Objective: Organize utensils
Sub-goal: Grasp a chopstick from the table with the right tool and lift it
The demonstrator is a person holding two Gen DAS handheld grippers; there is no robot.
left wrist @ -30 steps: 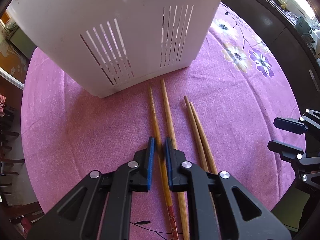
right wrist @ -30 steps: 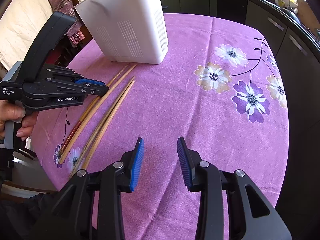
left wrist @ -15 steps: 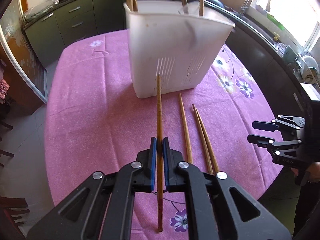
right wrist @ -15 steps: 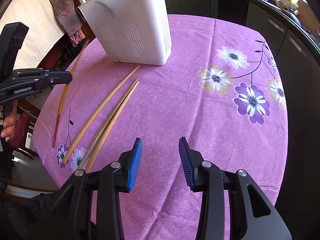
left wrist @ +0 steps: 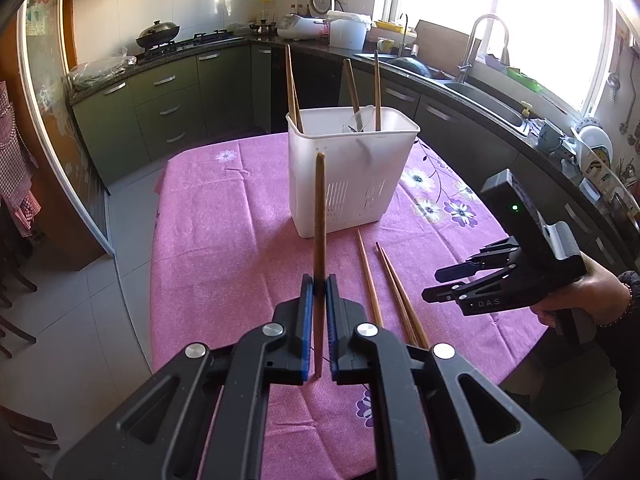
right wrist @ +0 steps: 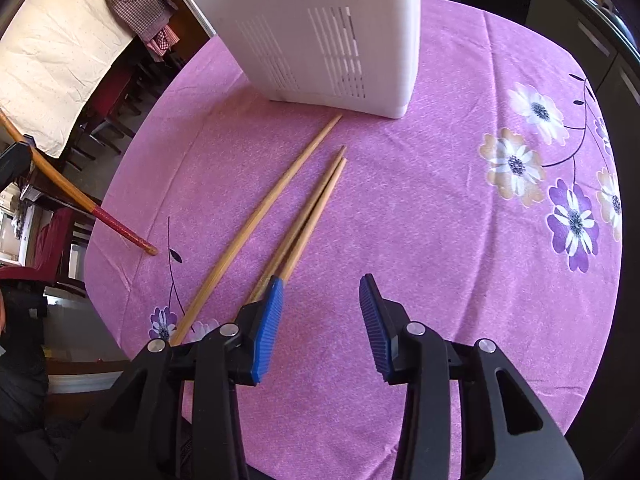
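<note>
My left gripper (left wrist: 315,286) is shut on a brown chopstick (left wrist: 319,232) and holds it in the air, pointing towards the white slotted utensil holder (left wrist: 348,184); the chopstick's red-wrapped end shows in the right wrist view (right wrist: 116,224). The holder (right wrist: 320,32) stands on the purple cloth with several chopsticks upright in it. Three chopsticks lie on the cloth in front of it: a single one (right wrist: 260,216) and a pair (right wrist: 308,216). My right gripper (right wrist: 320,300) is open and empty, low over the near ends of the pair; it also shows in the left wrist view (left wrist: 452,280).
The table (right wrist: 440,240) is round with a purple flowered cloth; its edge is close on the left and right. Kitchen counters (left wrist: 200,46), a sink (left wrist: 480,92) and cupboards ring the far side. Chairs (right wrist: 64,232) stand off the table's left.
My left gripper closed on one chopstick, lifted it off the cloth and pulled back and up from the holder. My right gripper moved forward and lower towards the chopstick pair, still open.
</note>
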